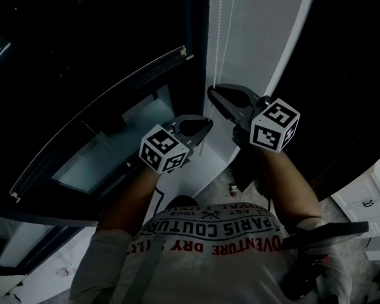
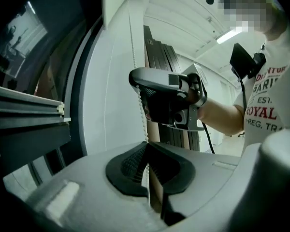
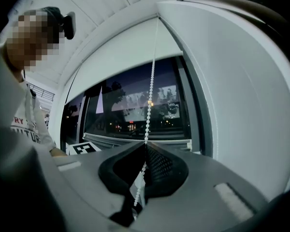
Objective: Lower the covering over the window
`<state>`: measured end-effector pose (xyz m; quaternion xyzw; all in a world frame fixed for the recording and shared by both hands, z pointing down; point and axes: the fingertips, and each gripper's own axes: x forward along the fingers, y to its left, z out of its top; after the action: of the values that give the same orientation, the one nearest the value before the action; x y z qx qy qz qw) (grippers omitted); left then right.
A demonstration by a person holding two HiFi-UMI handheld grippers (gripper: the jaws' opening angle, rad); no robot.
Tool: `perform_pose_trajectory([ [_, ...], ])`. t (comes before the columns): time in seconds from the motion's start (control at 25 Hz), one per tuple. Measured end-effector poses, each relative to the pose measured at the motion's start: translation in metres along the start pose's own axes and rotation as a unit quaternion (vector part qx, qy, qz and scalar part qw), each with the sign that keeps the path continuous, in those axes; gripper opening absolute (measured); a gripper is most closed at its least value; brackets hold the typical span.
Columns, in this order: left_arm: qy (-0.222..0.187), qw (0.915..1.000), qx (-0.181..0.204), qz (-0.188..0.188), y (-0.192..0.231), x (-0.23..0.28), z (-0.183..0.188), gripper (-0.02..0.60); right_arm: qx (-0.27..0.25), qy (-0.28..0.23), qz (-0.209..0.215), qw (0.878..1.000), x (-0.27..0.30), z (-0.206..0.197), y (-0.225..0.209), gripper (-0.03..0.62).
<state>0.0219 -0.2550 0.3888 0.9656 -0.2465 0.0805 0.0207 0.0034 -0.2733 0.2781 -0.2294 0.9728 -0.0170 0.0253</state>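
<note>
Two claws, left claw and right claw, each clamped on one bead chain.

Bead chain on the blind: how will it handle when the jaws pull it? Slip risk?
Likely floppy: the bead chain is a thin string of small beads, so it should carry pull, not push. Slip looks limited: the right gripper and left gripper are both shut on it, and beads should catch on the ribbed pads. Probably light.
</note>
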Motion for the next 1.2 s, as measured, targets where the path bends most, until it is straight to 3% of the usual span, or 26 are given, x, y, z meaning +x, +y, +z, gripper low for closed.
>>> perform_pose_trajectory([
  [0.24,0.027,0.9996,-0.006,0.006,0.002,0.008,-0.043,0.005,0.025,0.019,-0.014,0.999,-0.001,-0.045,-0.008,0.01],
  [0.48,0.087,0.9962,0.002,0.007,-0.001,0.015,-0.103,0.005,0.047,0.073,-0.024,0.996,-0.001,-0.104,-0.007,0.009],
  [0.64,0.11,0.9938,-0.014,0.009,-0.003,0.017,-0.14,0.006,0.085,0.095,-0.029,0.991,-0.005,-0.145,-0.009,0.009],
  [1.2,0.145,0.9883,-0.045,0.016,-0.008,0.016,-0.195,0.006,0.117,0.128,-0.037,0.984,-0.003,-0.2,-0.002,0.009],
])
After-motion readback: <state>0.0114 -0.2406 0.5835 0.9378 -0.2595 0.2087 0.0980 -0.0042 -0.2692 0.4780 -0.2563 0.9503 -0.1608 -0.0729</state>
